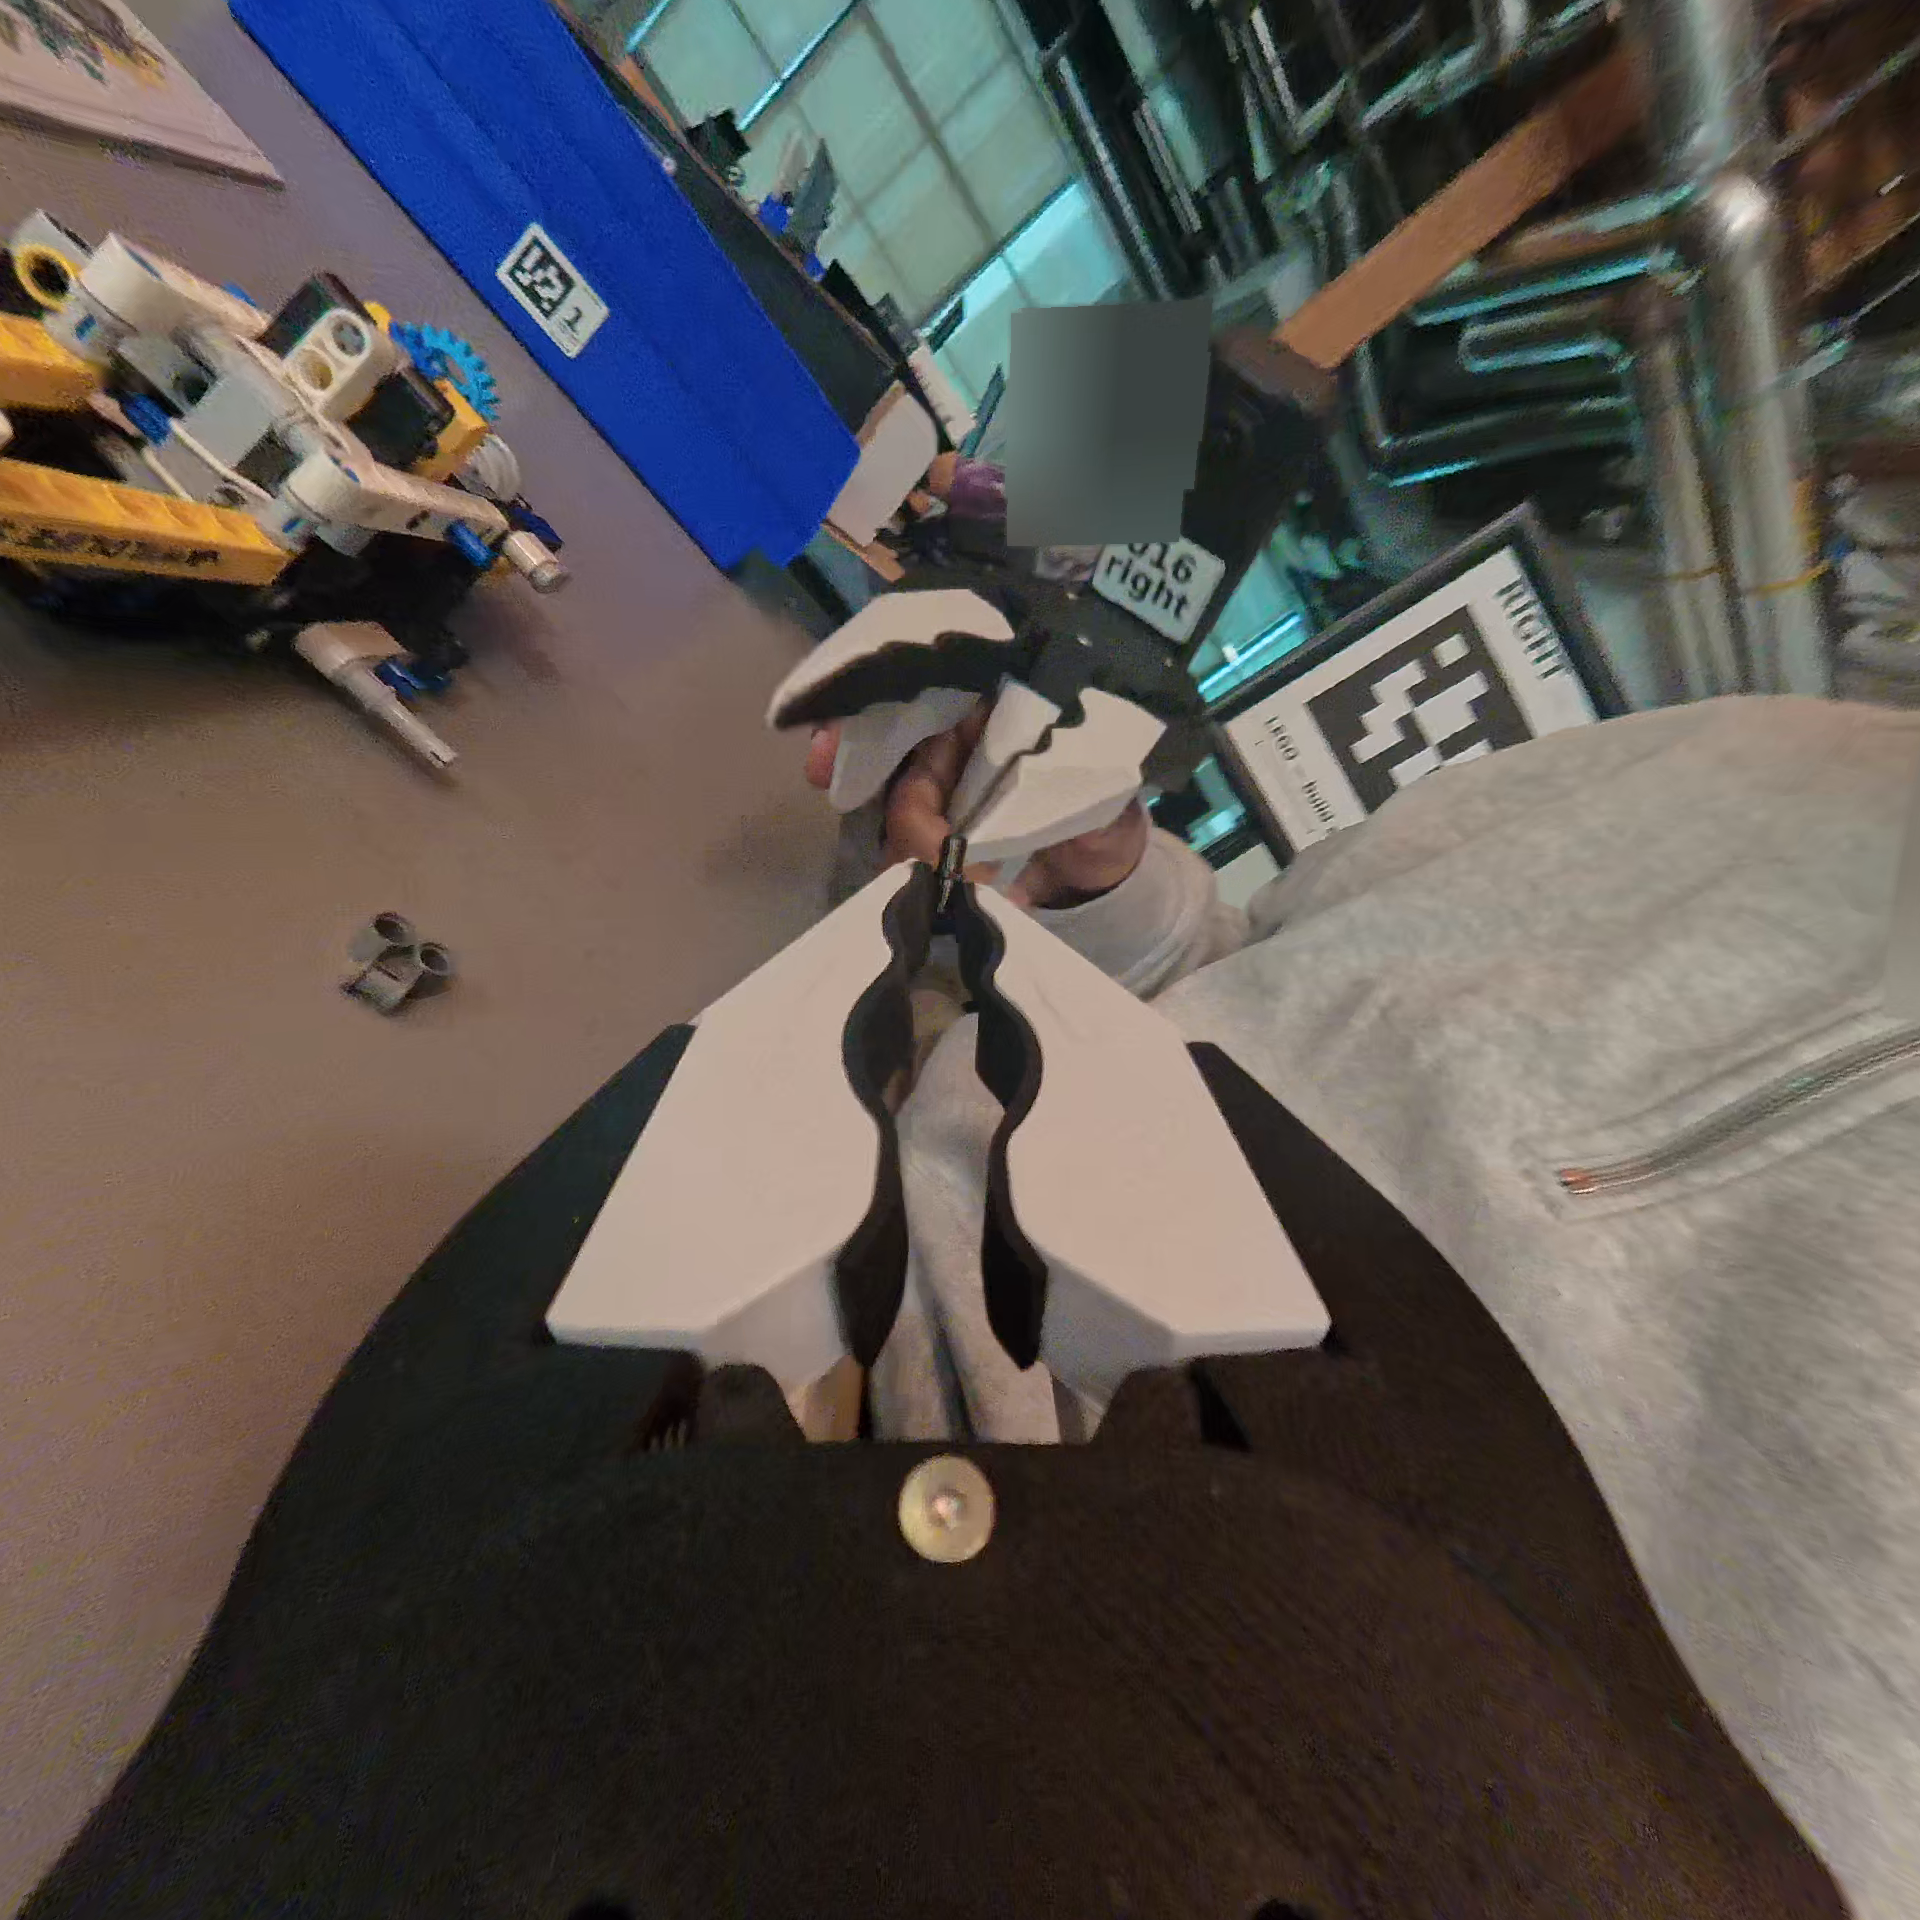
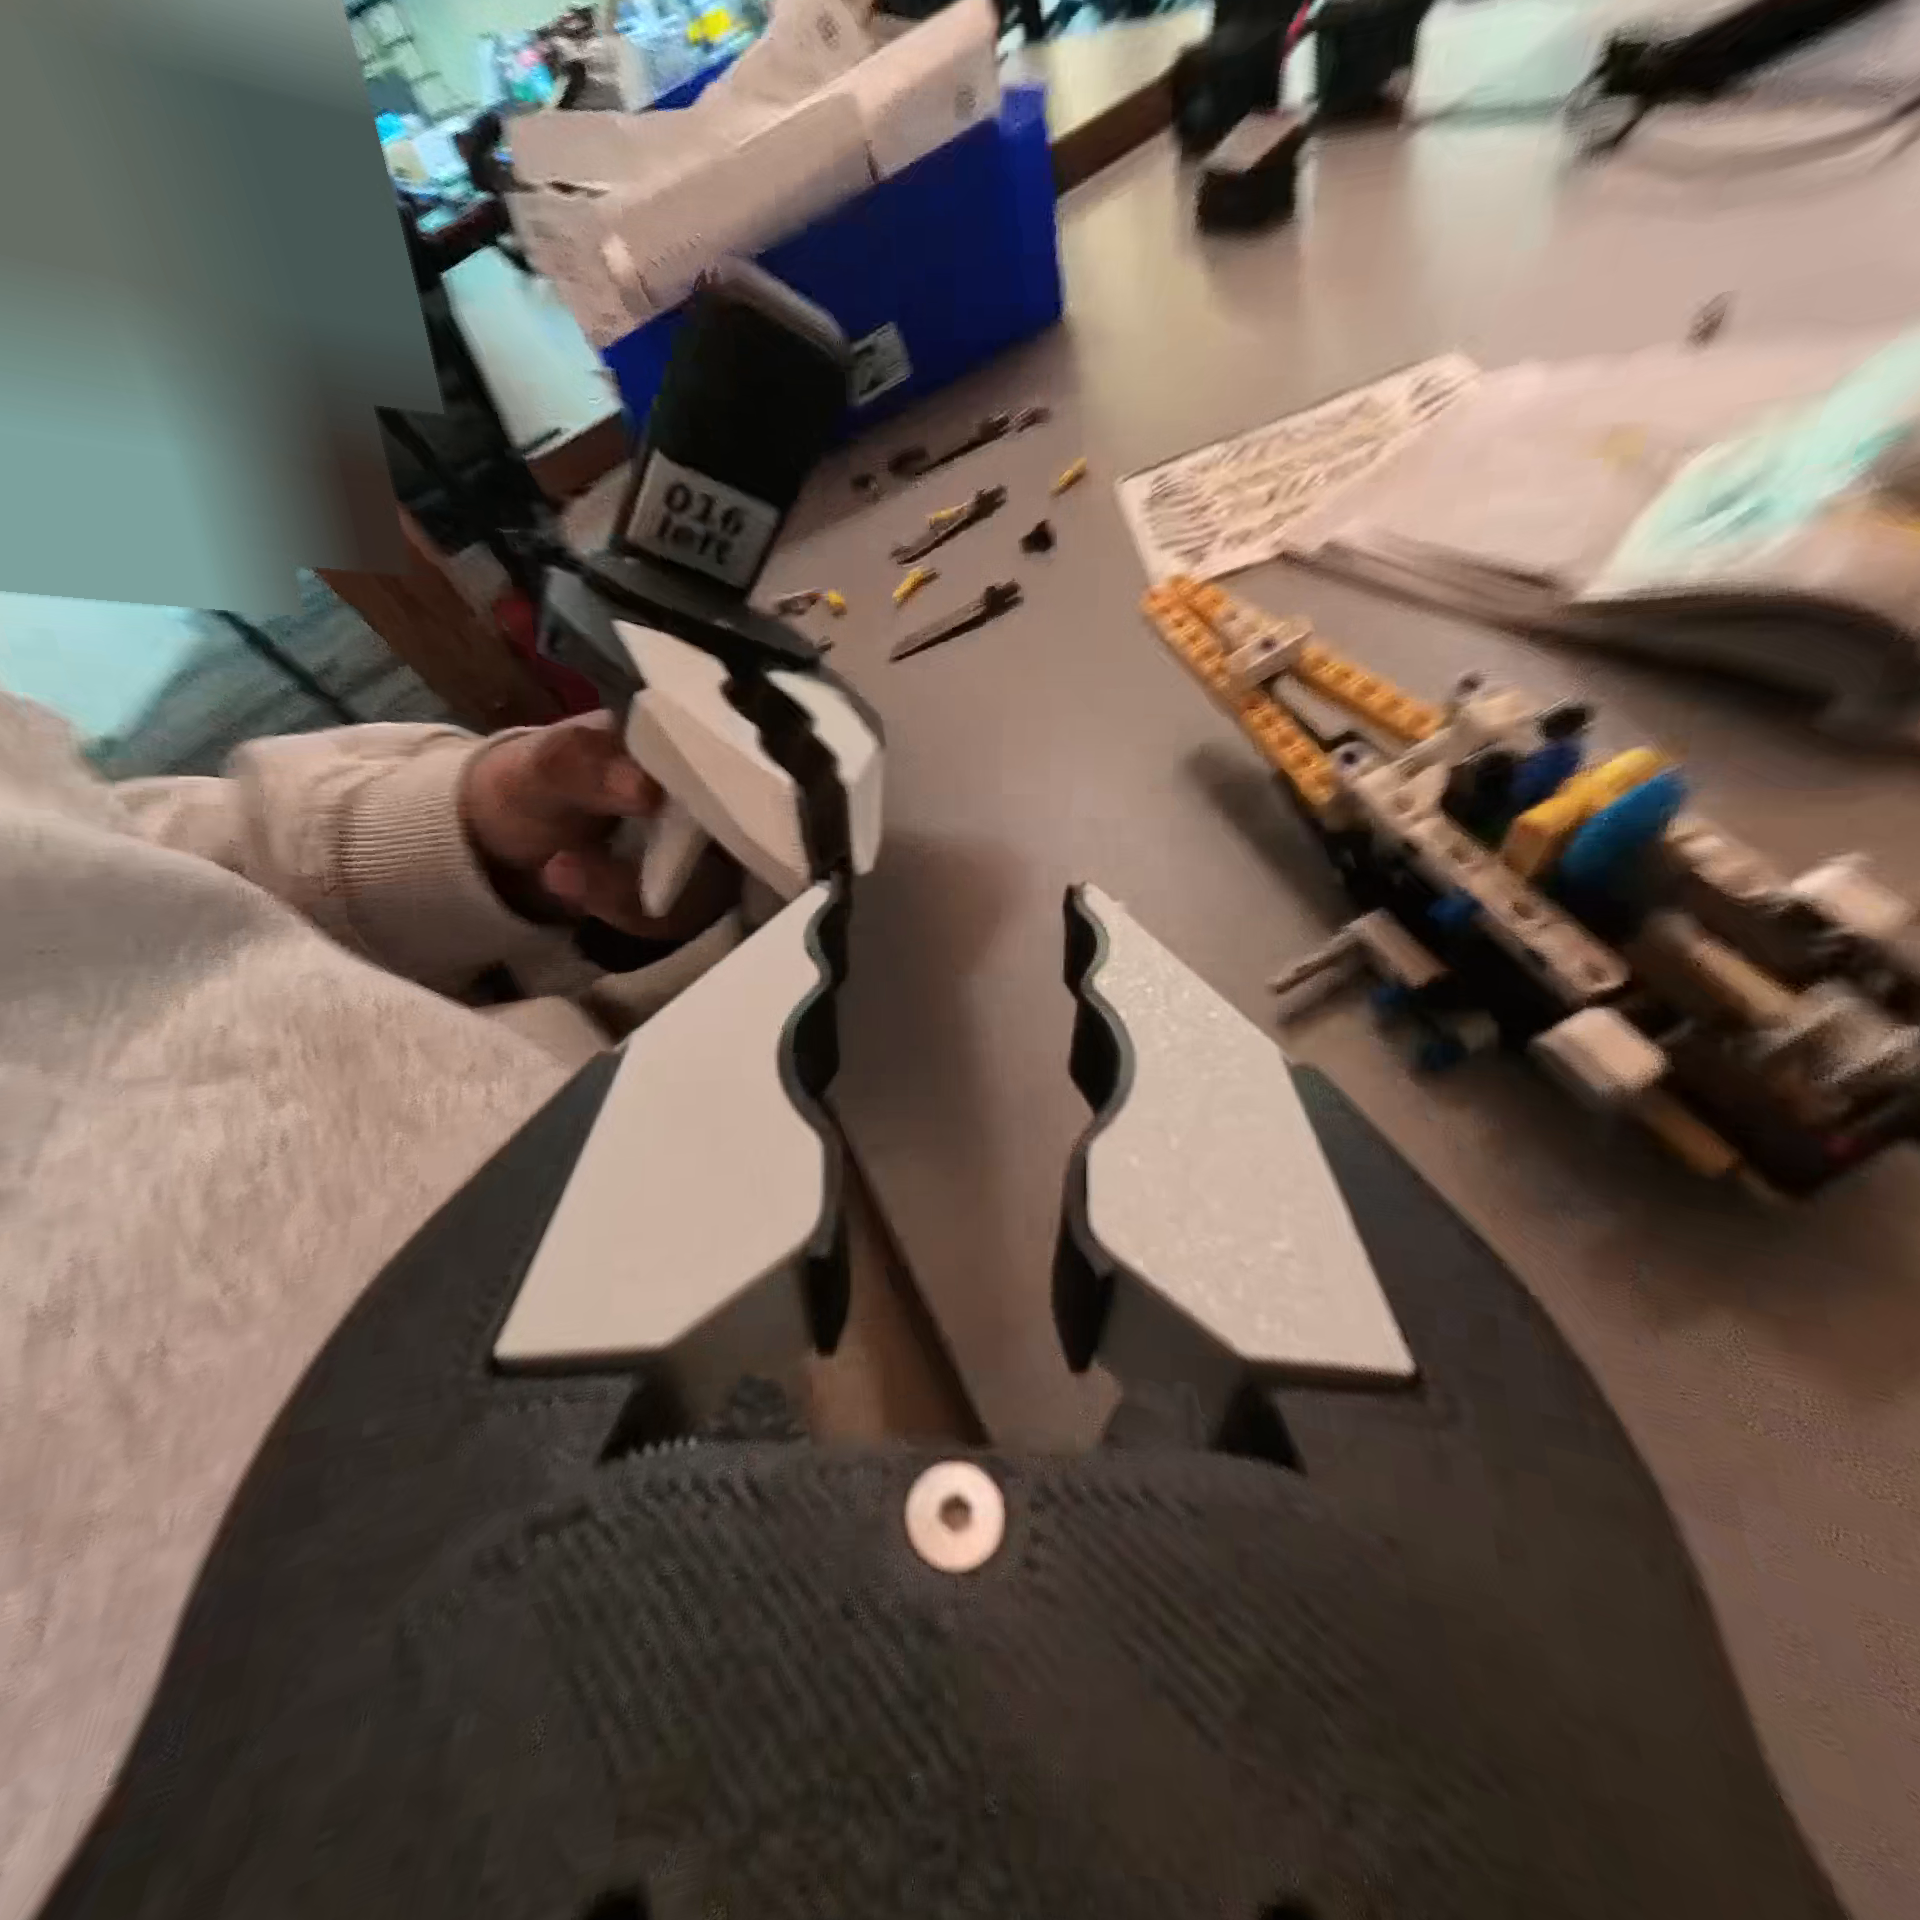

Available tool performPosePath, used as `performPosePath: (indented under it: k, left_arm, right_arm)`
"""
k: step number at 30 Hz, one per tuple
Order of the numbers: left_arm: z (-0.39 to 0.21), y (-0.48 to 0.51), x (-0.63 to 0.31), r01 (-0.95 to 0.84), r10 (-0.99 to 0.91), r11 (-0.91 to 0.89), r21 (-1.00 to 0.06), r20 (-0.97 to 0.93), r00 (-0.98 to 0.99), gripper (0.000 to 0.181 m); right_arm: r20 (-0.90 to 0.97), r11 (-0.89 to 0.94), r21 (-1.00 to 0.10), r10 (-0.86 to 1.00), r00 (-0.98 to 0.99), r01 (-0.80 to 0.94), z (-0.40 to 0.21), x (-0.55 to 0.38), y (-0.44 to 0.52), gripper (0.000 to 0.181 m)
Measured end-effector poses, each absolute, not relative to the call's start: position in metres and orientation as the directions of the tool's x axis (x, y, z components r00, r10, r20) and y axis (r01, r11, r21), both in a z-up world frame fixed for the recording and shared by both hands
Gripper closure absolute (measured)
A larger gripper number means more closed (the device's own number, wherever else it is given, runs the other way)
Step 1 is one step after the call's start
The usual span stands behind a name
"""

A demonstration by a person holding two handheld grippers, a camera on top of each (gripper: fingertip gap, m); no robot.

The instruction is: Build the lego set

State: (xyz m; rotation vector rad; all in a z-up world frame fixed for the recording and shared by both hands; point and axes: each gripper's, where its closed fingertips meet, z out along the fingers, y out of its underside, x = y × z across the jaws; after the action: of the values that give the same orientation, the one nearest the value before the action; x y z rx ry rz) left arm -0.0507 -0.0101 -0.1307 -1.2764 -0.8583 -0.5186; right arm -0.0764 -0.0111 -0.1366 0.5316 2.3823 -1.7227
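My left gripper (image 1: 948, 883) is shut on a small black pin (image 1: 952, 871) at its fingertips, held in the air in front of the person's grey sweatshirt. It also shows in the right wrist view (image 2: 836, 847), closed, tips down. My right gripper (image 2: 951, 899) is open and empty, its tips right by the left gripper's tips; in the left wrist view it (image 1: 914, 769) faces the pin. The half-built yellow, white and black lego model (image 1: 260, 436) (image 2: 1507, 883) lies on the grey table (image 1: 571, 831). A small grey connector piece (image 1: 395, 961) lies apart from it.
A blue bin (image 1: 582, 260) (image 2: 883, 270) stands at the table's far side. Several loose dark and yellow pieces (image 2: 956, 561) lie before it. An open instruction booklet (image 2: 1558, 499) (image 1: 94, 83) lies beyond the model. The person's sweatshirt (image 1: 1558, 1039) fills one side. My right tips are roughly 8 cm from the small grey connector piece (image 1: 395, 961).
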Motion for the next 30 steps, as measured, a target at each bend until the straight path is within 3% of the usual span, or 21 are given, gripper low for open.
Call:
performPosePath:
  k: [5, 9, 23, 30]
  left_arm:
    - [-0.139, -0.009, -0.052, 0.646, 0.301, 0.150, -0.748, 0.657, 0.691, 0.180]
    - [-0.142, -0.007, -0.052, 0.570, 0.386, 0.084, -0.817, 0.554, 0.738, 0.179]
    - [-0.142, -0.007, -0.053, 0.535, 0.433, 0.059, -0.843, 0.504, 0.747, 0.179]
    - [-0.149, -0.012, -0.059, 0.531, 0.481, 0.041, -0.846, 0.482, 0.732, 0.165]
  right_arm:
    - [-0.580, 0.208, -0.782, 0.099, -0.809, 0.587, -0.132, -0.062, -0.017, 0.154]
    - [-0.626, 0.199, -0.749, 0.101, -0.773, 0.632, -0.137, -0.062, -0.017, 0.167]
    - [-0.612, 0.198, -0.762, 0.088, -0.786, 0.616, -0.138, -0.059, -0.020, 0.178]
    - [-0.547, 0.200, -0.799, 0.146, -0.824, 0.567, -0.138, -0.069, -0.016, 0.178]
